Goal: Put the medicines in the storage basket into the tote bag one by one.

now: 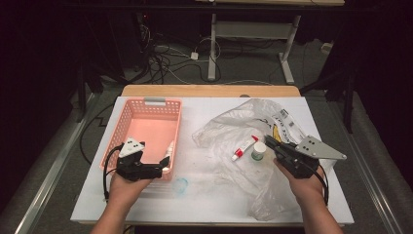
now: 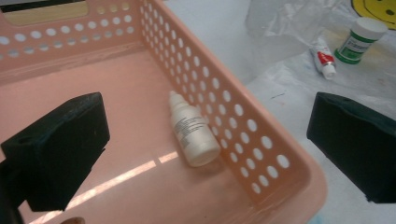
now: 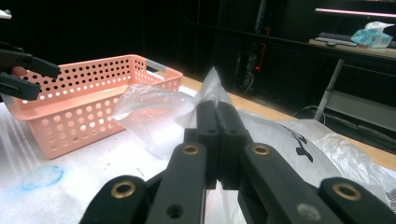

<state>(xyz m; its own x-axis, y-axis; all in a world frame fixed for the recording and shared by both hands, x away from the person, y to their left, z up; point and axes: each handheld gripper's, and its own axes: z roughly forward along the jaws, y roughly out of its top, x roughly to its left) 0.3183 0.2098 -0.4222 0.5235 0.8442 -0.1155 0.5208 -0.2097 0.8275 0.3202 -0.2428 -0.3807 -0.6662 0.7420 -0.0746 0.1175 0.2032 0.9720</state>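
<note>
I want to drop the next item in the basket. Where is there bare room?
Most of the pink basket floor is bare: the back and the left side. Only the white bottle lies along the right wall. Outside, the plastic bag, tube and jar crowd the table.

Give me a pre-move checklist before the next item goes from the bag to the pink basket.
1. White dropper bottle lies inside the pink basket: ok.
2. Left hand-held gripper open, nothing held: ok.
3. Right hand-held gripper open for a pick: not ok, jaws shut.
4. Red-and-white tube and green-banded bottle exposed on the plastic bag: ok.
5. Right jaws pinching the bag: cannot tell.
</note>
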